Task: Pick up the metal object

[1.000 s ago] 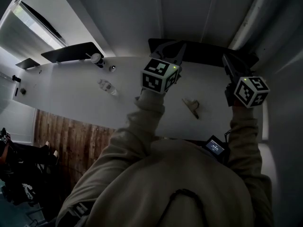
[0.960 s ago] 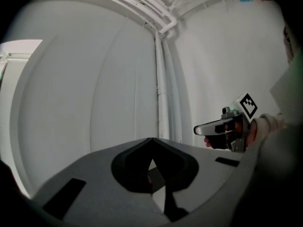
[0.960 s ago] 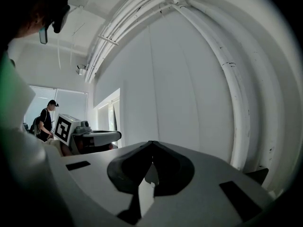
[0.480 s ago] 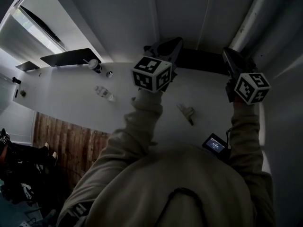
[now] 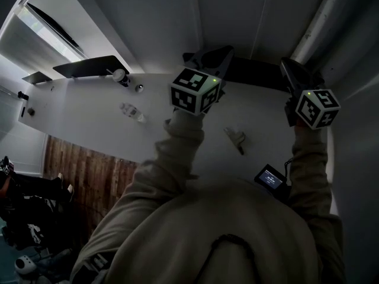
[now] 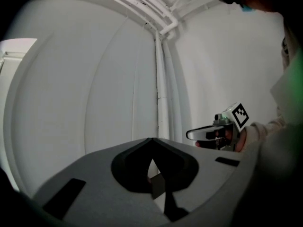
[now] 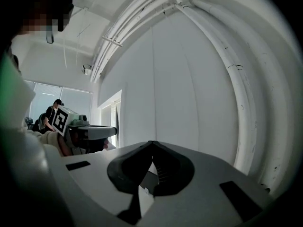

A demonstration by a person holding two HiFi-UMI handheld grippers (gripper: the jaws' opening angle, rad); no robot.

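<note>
White table (image 5: 83, 120) w/ metal object (image 5: 235, 139) lying flat btwn the arms, near front edge, untouched. Bottle (image 5: 131, 110) & cup (image 5: 120, 74) well off to its left. Left gripper (image 5: 205, 58) & right gripper (image 5: 289, 67) both pinched together, empty, facing wall; pipe (image 5: 323, 22) beside the right one

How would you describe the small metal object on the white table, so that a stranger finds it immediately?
Start from the long white table and go to its right part, near the person. There the small grey metal object lies flat on bare tabletop. Unlike the clear plastic bottle further left, it is angular and opaque, with a thin stem.
</note>
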